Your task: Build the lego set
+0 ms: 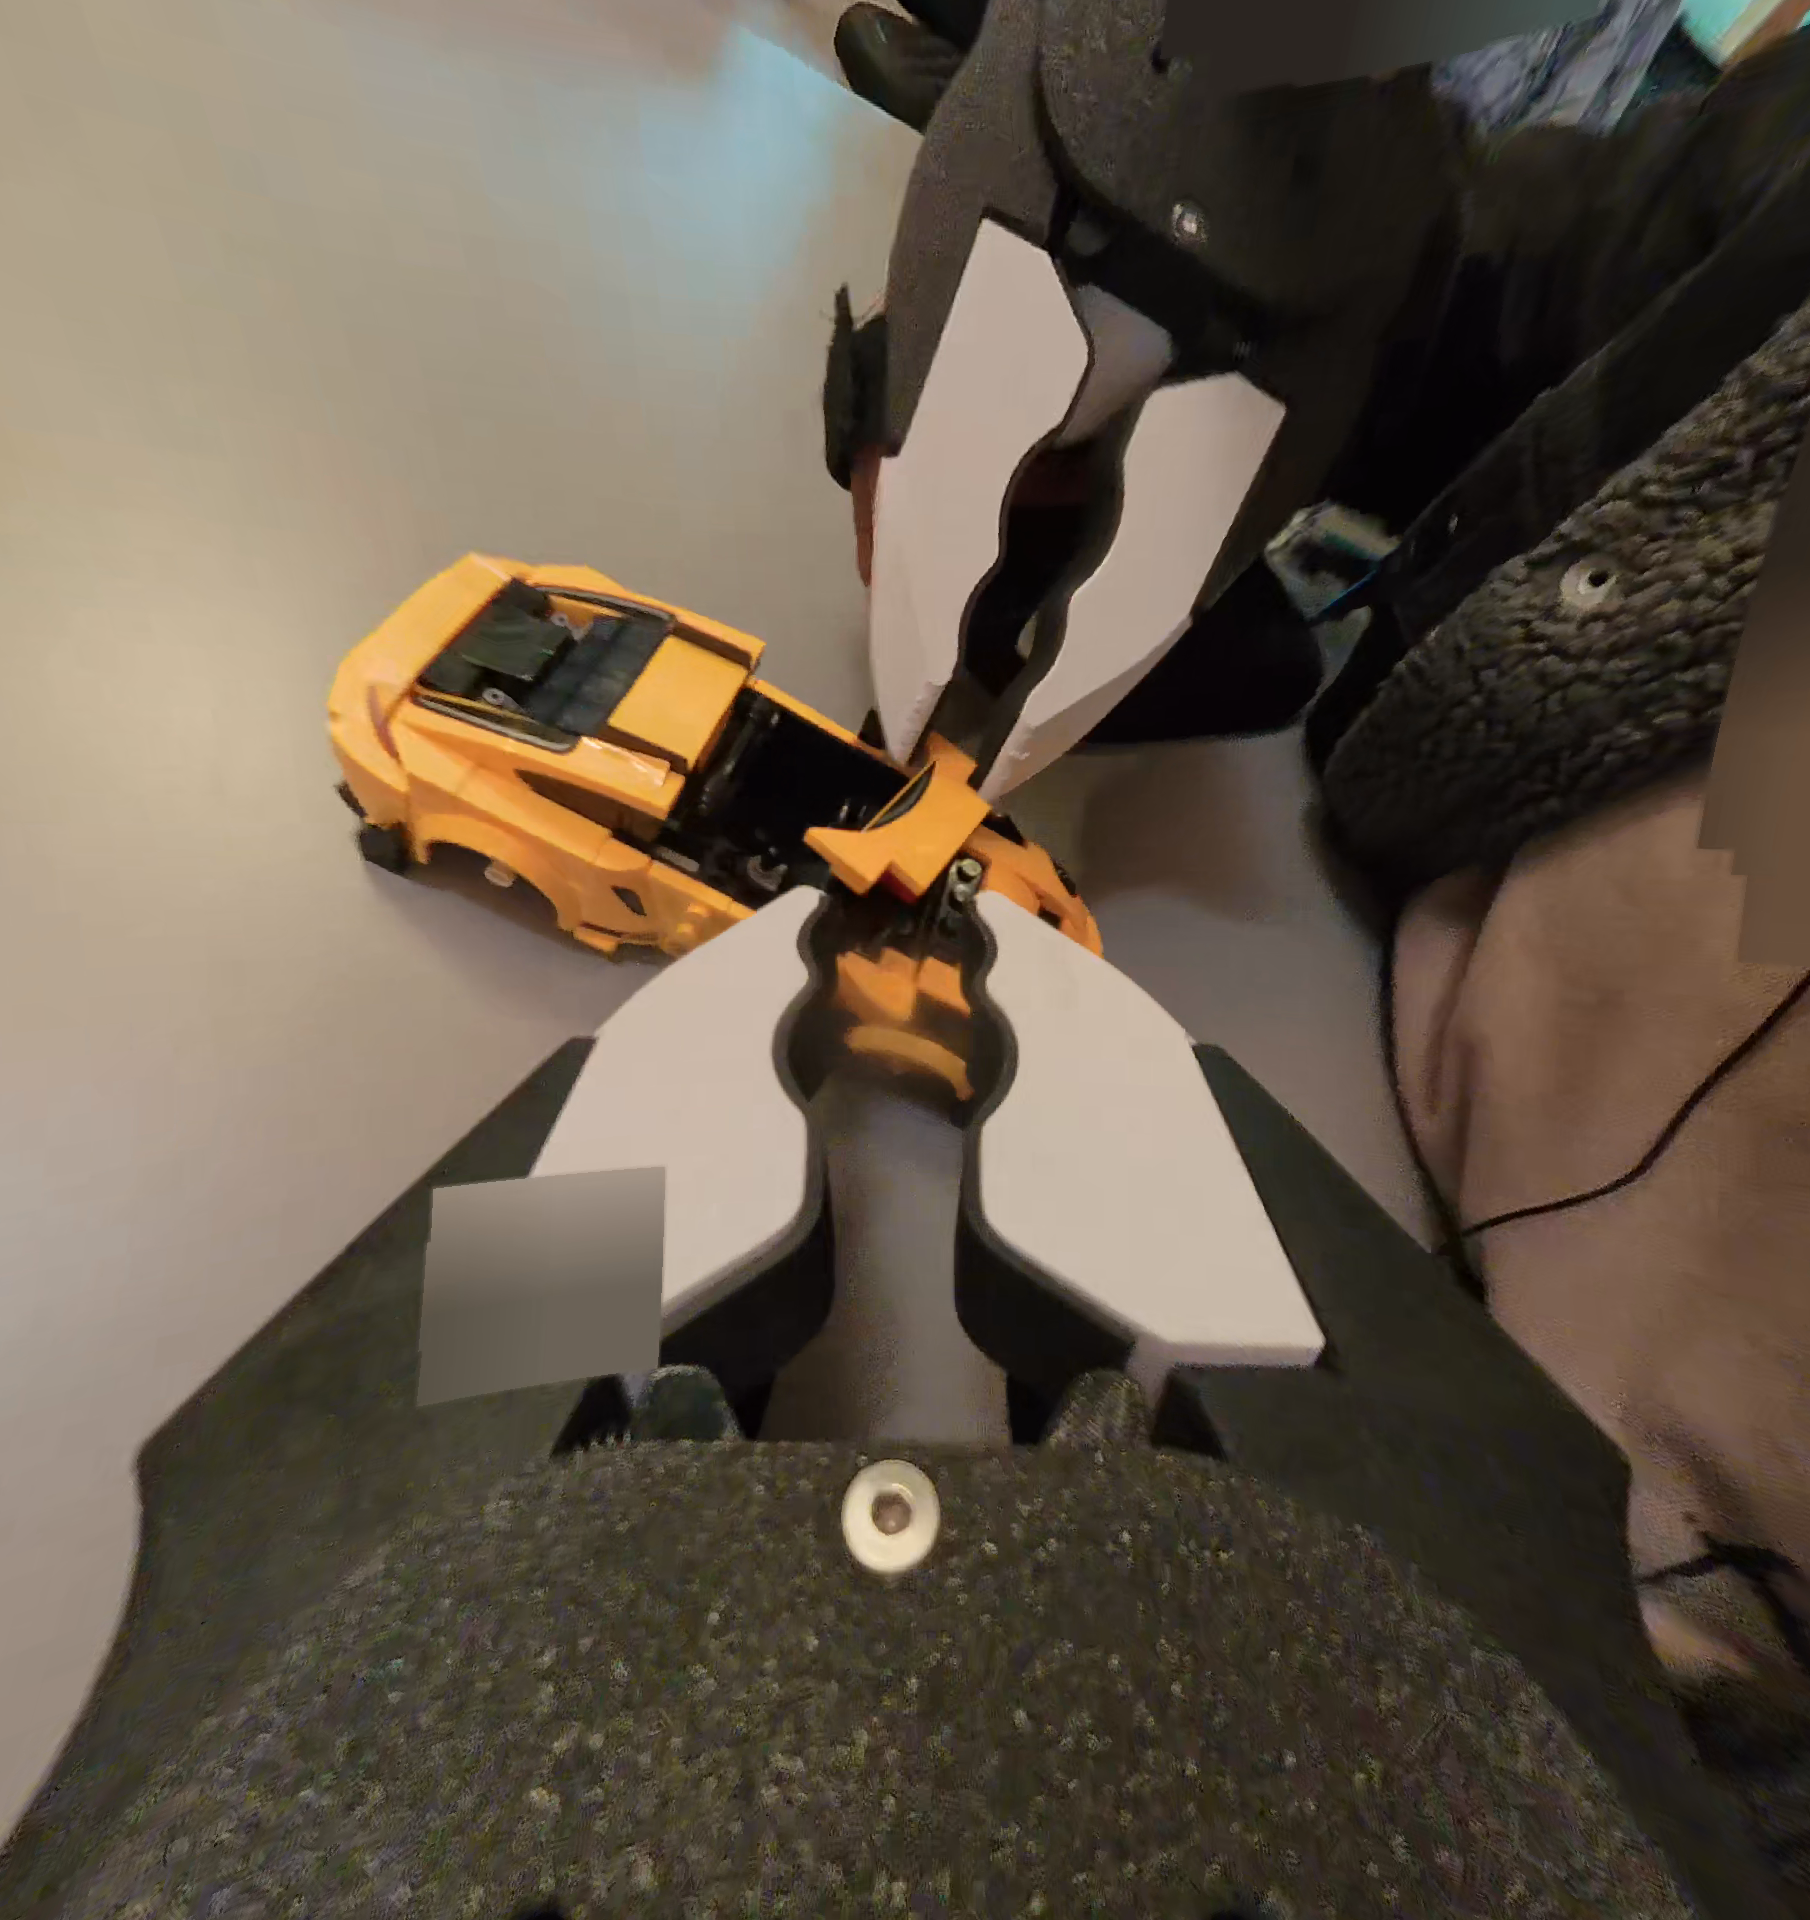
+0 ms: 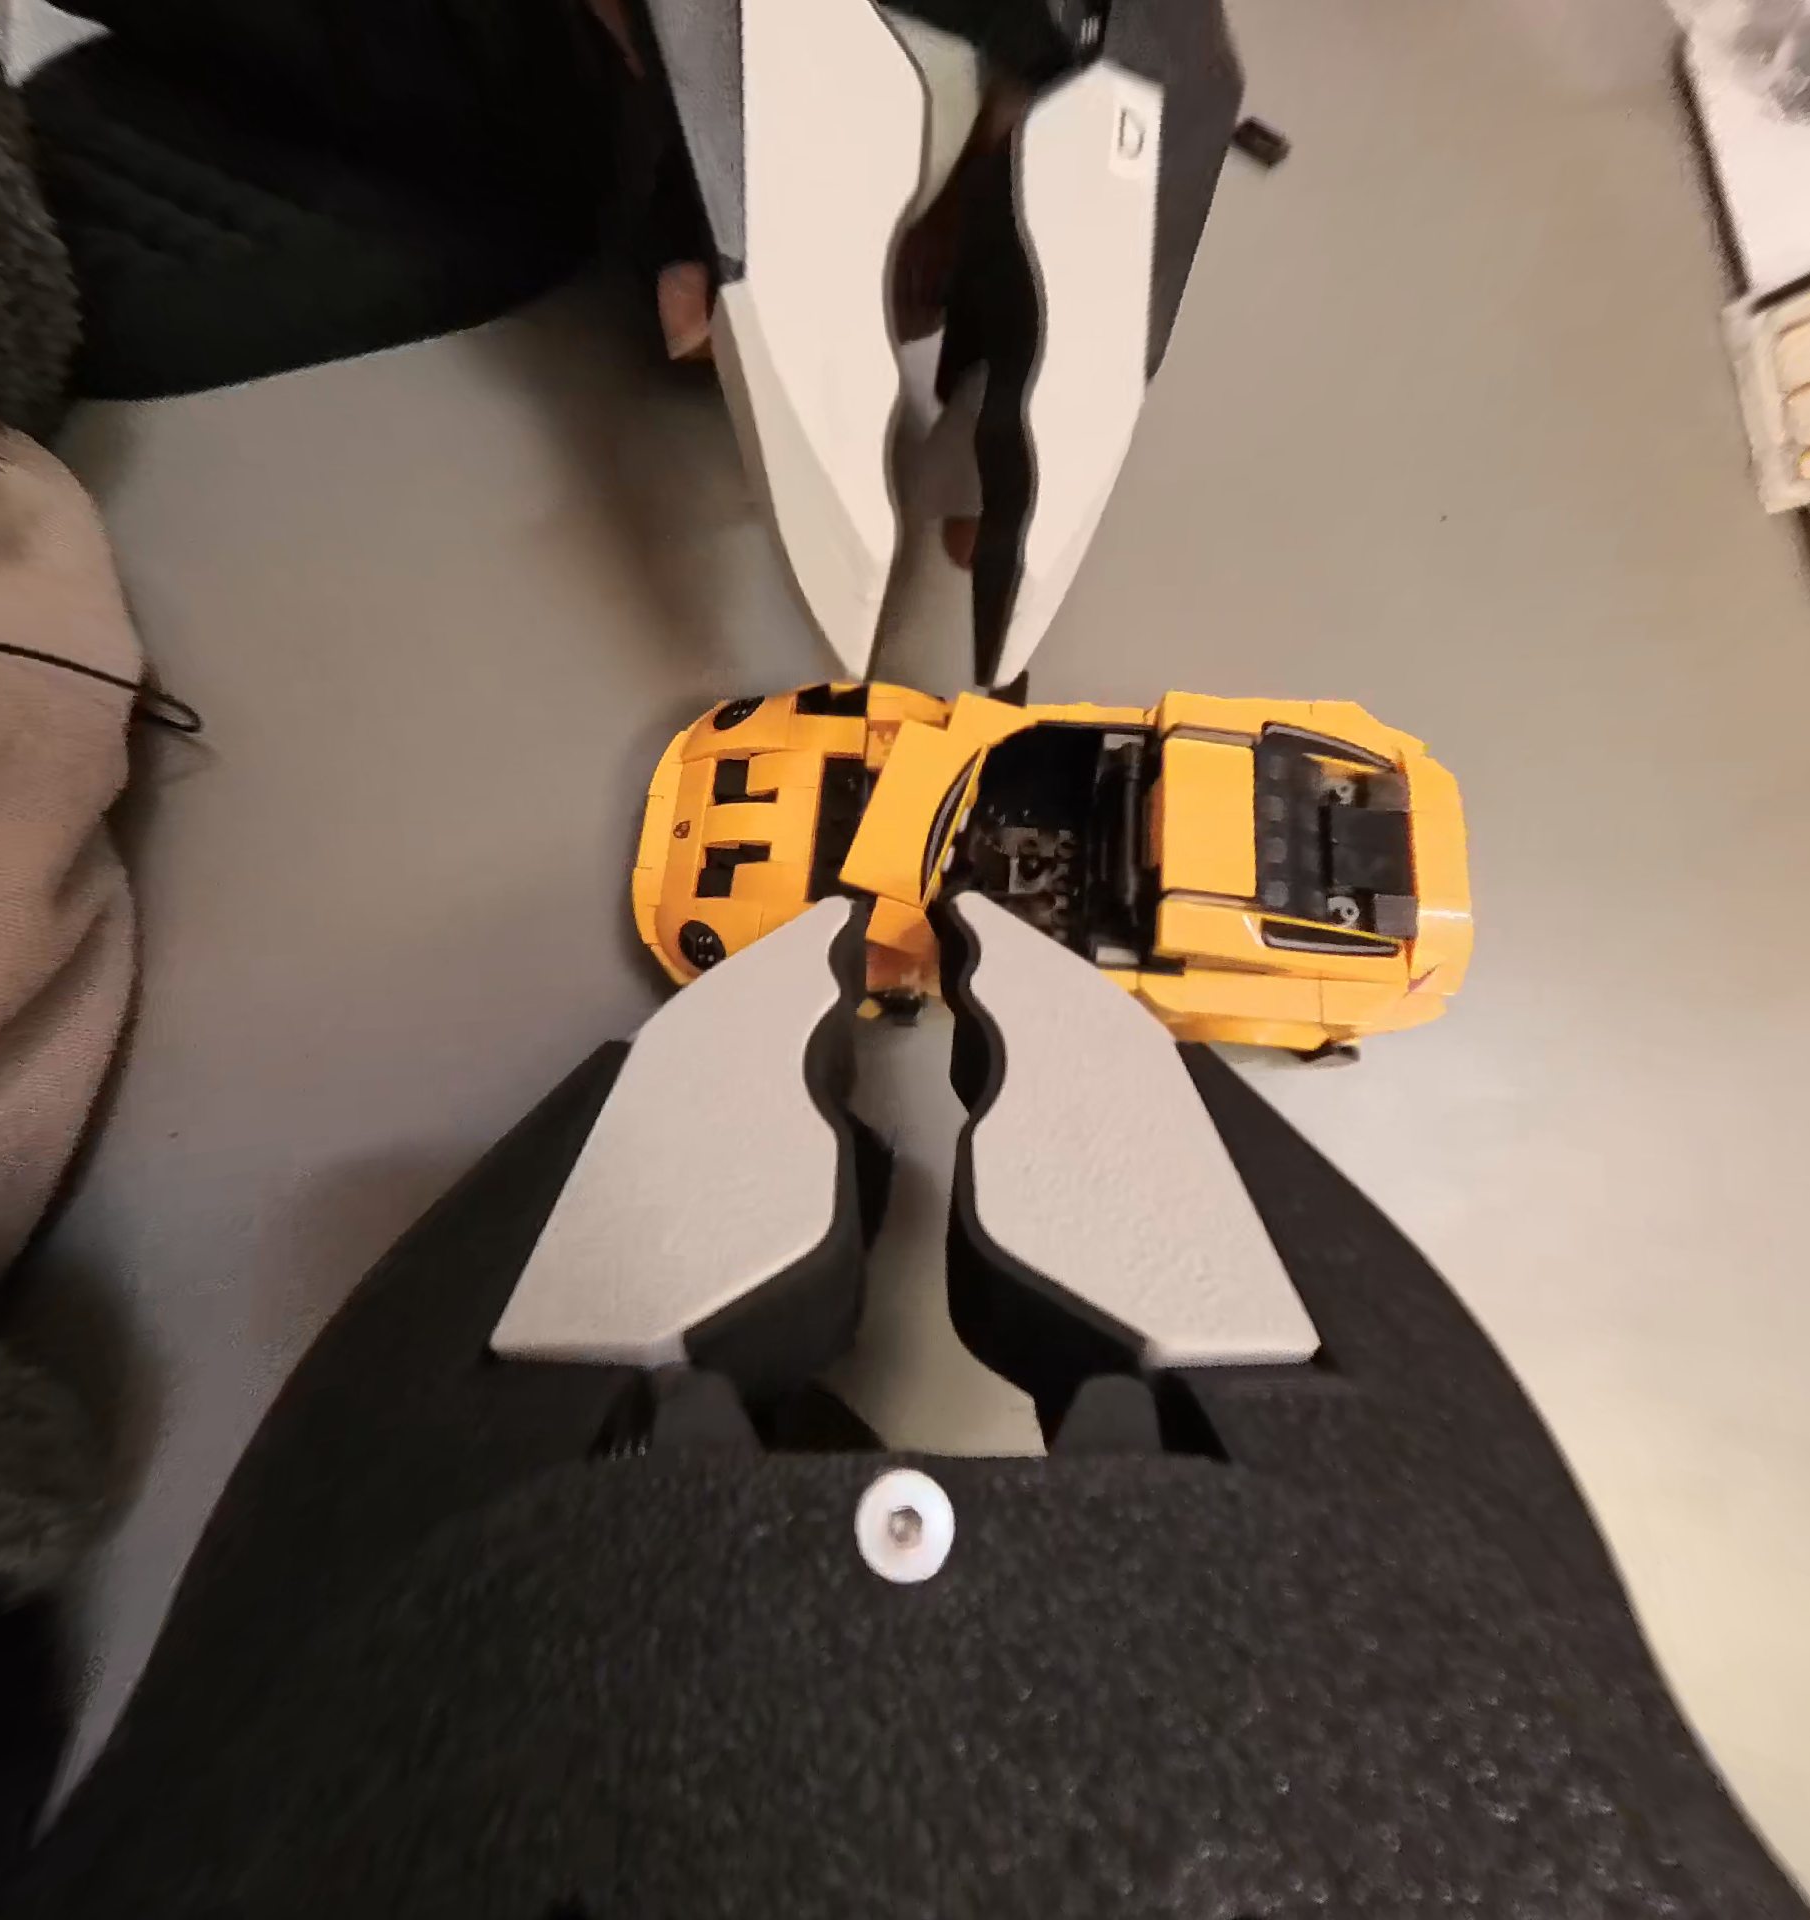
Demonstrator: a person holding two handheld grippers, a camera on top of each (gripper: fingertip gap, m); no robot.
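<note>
An orange lego car (image 1: 527, 790) with black trim lies on the grey table, its cockpit open; it also shows in the right wrist view (image 2: 1244, 810). A loose orange windscreen panel (image 2: 906, 821) sits tilted over the front of the cockpit, also seen in the left wrist view (image 1: 911, 831). My right gripper (image 2: 901, 920) is shut on that panel's edge, reaching in from the top of the left wrist view (image 1: 948, 753). My left gripper (image 1: 896, 904) has its jaws narrowly apart, pinching the car's side by the front wheel arch; it shows opposite in the right wrist view (image 2: 937, 675).
A person's dark sleeve (image 2: 309, 208) and beige clothing (image 2: 28, 831) with a black cord lie at the table's edge. A white tray (image 2: 1794, 156) and a printed booklet (image 2: 1805, 405) sit at the far right. A small black piece (image 2: 1259, 140) lies behind the left gripper. About 4 cm separates my left fingertips from my right.
</note>
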